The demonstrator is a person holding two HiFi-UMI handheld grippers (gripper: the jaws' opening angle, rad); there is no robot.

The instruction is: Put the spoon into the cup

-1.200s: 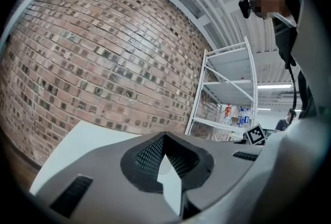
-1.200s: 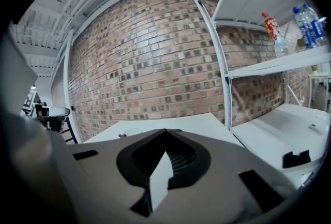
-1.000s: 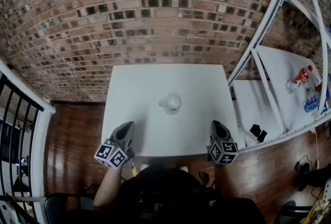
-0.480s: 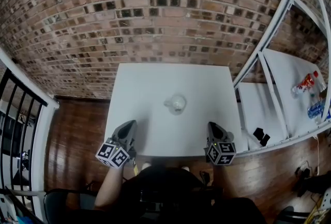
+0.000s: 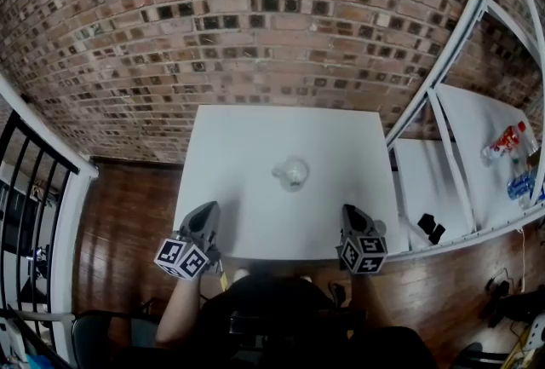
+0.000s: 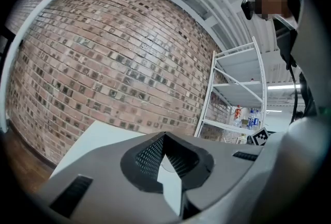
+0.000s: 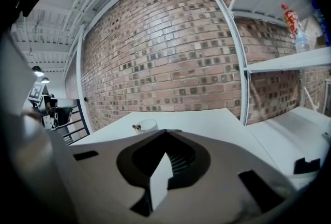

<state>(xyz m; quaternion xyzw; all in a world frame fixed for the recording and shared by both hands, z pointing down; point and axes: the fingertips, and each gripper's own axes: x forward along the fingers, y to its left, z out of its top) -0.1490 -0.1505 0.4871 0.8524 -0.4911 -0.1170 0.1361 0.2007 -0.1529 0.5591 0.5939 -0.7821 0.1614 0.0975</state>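
Spoon point(image 7: 136, 127), seen only as a small metallic tip, pokes above the rim of the clear, round cup point(image 5: 292, 174), which stands upright near the middle of the square white table point(image 5: 247, 137). From the head view the rest of the utensil cannot be made out inside the cup.

Two grey hand-held tools hang at the table's near edge, well apart from the cup and from each other. The left gripper point(image 5: 206, 212) is by the near left corner and the right gripper point(image 5: 351, 214) by the near right corner, each carrying its black-and-white marker cube. Each gripper's own camera shows the jaws pressed together with nothing between them.

A red-brown brick wall point(image 5: 255, 18) rises behind the table. White metal shelving point(image 5: 451, 146) stands to the right, with bottles point(image 5: 509, 137) lying on one shelf. Dark wooden floor point(image 5: 128, 214) and a black railing point(image 5: 25, 188) lie to the left
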